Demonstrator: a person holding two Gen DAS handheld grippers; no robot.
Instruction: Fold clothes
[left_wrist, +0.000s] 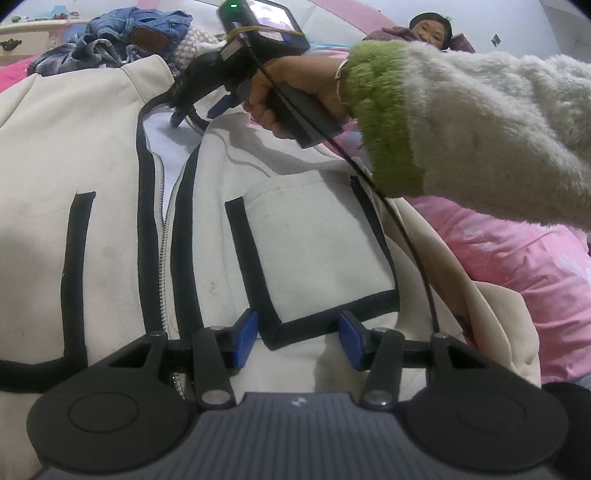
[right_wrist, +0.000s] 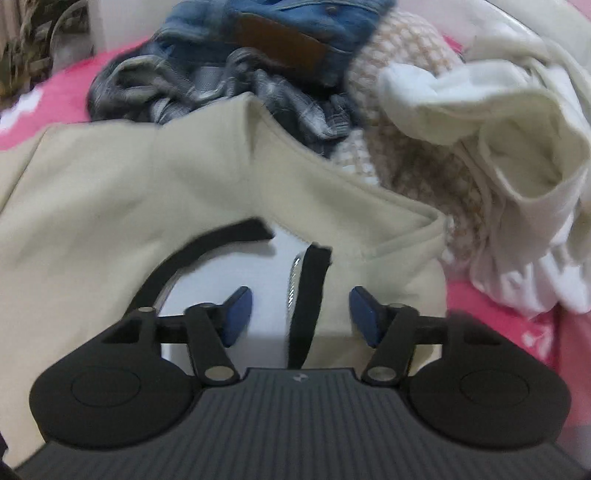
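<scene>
A cream jacket (left_wrist: 92, 155) lies zip-up on the pink bed (left_wrist: 517, 266), collar far; the right gripper (right_wrist: 301, 314), spread, probably empty, straddles its collar trim, left gripper (left_wrist: 298, 338) spread over the hem.

Left gripper (left_wrist: 298, 338) at lower centre of its view, blue pads parted, right gripper (right_wrist: 301, 314) likewise parted, gripped by the right hand (left_wrist: 284, 99), fuzzy green-cuffed sleeve (left_wrist: 480, 129) extended from the right edge.
</scene>
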